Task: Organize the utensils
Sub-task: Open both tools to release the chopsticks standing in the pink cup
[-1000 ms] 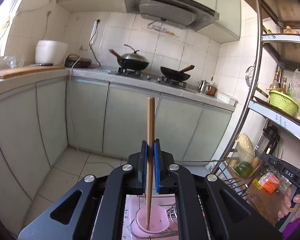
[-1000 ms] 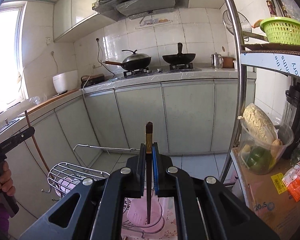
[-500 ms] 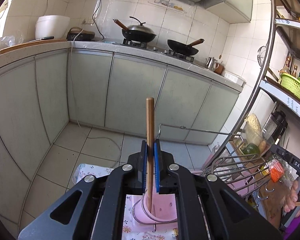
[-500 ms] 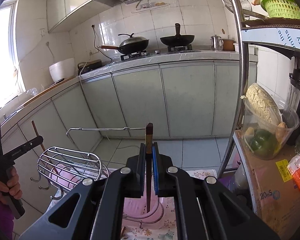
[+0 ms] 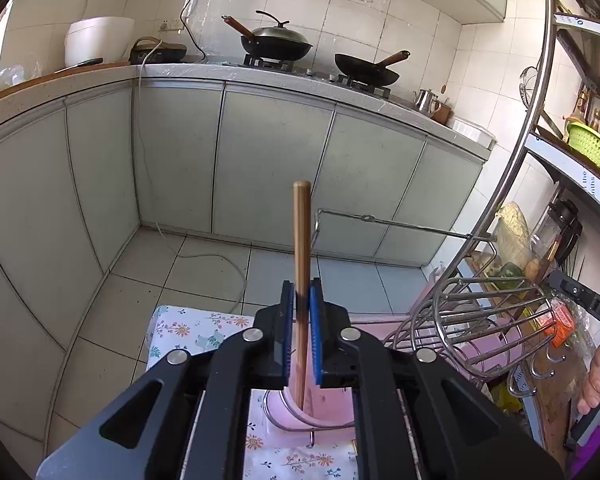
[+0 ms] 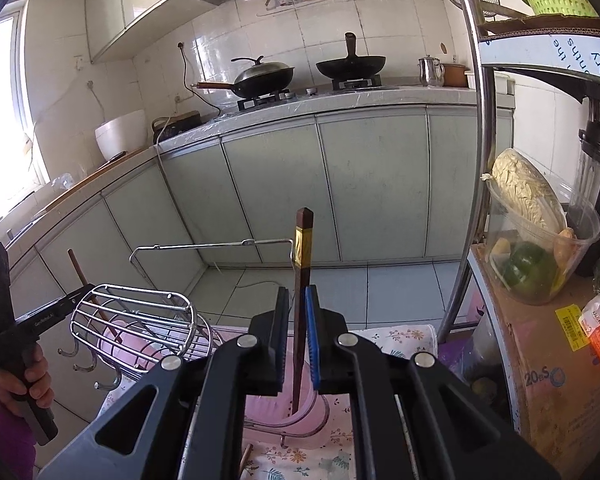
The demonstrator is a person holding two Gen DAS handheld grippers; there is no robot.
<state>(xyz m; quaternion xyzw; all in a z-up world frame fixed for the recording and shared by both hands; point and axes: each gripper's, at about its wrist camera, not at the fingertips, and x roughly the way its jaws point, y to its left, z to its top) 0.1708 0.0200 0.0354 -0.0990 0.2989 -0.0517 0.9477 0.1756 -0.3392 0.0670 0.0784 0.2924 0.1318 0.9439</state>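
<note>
We see the left gripper point(image 5: 301, 322) pointing down toward a pink cup point(image 5: 324, 404) set in a wire ring, with a light wooden chopstick point(image 5: 301, 248) standing nearly upright between its blue pads. Its jaws have just been opening a little; a thin gap shows on either side of the stick, so they look parted and no longer pinching it, though the view there is tight and we cannot be certain. The chopstick's lower tip sits inside the pink cup at six o'clock of the jaws.

The right gripper point(image 6: 297, 326) shows the same picture: a dark chopstick point(image 6: 301, 280) with a gold band near its top stands between the pads, leaning slightly toward one o'clock, its tip down in a pink cup point(image 6: 276, 406). These jaws have also just been opening, and a sliver of space shows on the left of the stick.

A chrome wire rack point(image 5: 484, 320) sits at three o'clock of the left gripper, on a floral cloth point(image 5: 188, 330). In the right wrist view the person's left hand point(image 6: 28, 380) grips the other tool at nine o'clock.
</note>
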